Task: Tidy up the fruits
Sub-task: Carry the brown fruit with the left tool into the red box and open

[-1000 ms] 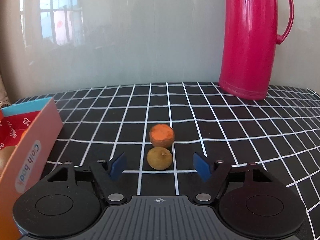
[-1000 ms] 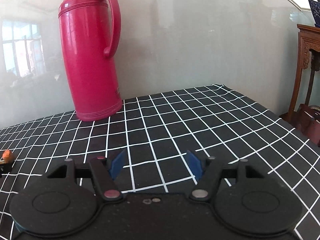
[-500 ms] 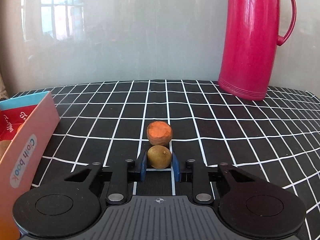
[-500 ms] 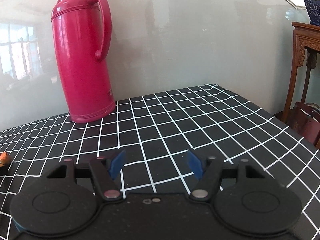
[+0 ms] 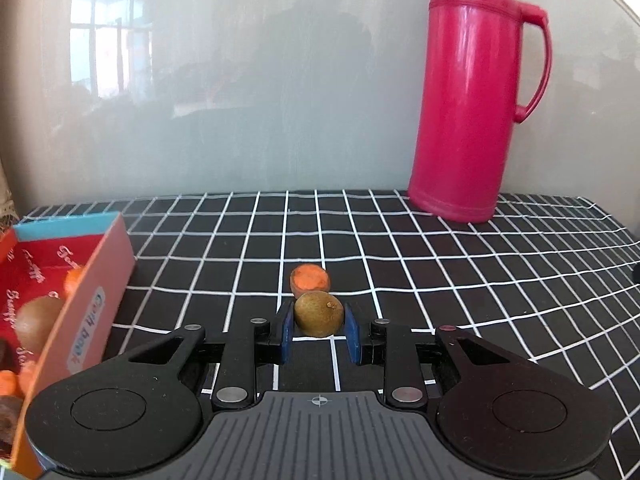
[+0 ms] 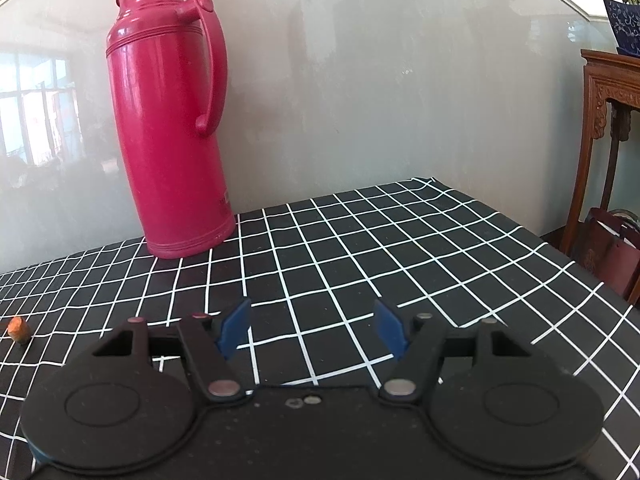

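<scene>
While the left gripper (image 5: 319,330) pinches the brown fruit (image 5: 319,314) between its 2 blue pads, an orange piece (image 5: 310,280) sits just behind it on the checked tablecloth (image 5: 460,280). Box (image 5: 92,304) of fruit at left; right gripper (image 6: 313,328) spread wide, holding nothing.

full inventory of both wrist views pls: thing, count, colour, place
kiwi: 1, brown-green, between the left gripper's pads
carrot piece: 1, orange, on the cloth just behind the kiwi
box: 1, orange outside, red inside, left edge; holds another kiwi and orange pieces, count unclear
thermos: 1, pink-red, upright at the back by the wall
tablecloth: 1, black with white grid, covers the table
wooden stand: 1, dark brown, right of the table
left gripper: 1, black with blue pads, shut on the kiwi
right gripper: 1, black with blue pads, open, over bare cloth
</scene>
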`<state>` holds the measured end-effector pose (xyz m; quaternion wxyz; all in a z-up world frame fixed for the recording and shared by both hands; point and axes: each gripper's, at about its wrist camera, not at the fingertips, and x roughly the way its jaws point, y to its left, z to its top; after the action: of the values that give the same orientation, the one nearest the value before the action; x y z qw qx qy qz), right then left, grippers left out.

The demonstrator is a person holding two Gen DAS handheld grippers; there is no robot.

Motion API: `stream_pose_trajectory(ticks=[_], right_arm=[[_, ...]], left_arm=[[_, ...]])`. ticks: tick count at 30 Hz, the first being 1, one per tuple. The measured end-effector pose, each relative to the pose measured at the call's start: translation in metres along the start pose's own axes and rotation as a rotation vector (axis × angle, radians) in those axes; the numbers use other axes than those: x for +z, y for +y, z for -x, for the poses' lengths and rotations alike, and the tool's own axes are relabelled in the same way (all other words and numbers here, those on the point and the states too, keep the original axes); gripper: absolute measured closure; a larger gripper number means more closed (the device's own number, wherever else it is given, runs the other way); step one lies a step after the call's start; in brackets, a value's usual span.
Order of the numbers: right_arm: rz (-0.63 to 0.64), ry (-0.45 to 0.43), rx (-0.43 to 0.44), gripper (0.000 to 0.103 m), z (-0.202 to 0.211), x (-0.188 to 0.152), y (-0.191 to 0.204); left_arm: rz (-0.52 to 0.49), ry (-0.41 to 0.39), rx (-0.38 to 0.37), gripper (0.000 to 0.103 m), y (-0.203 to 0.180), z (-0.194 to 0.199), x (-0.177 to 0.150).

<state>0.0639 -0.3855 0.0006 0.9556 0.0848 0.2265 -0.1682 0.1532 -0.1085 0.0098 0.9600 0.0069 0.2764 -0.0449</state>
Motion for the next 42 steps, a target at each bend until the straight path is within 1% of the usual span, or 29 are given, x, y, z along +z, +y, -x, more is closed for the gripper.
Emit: stream_pose_trajectory(ticks=[8, 17, 30, 42], right_arm=[[0.006, -0.001, 0.002, 0.035, 0.008, 0.002, 0.005], [0.019, -0.004, 0.035, 0.034, 0.016, 0.004, 0.027], [0.066, 0.004, 0.118, 0.034, 0.017, 0.002, 0.087], [0.121, 0.027, 0.199, 0.034, 0.018, -0.007, 0.147]], left_arm=[[-0.008, -0.029, 0.0, 0.076, 0.011, 0.026, 0.005], [0.021, -0.045, 0.04, 0.076, 0.043, 0.04, 0.003], [0.07, -0.066, 0.126, 0.076, 0.105, 0.059, -0.001], [0.135, -0.047, 0.228, 0.076, 0.176, 0.077, -0.017]])
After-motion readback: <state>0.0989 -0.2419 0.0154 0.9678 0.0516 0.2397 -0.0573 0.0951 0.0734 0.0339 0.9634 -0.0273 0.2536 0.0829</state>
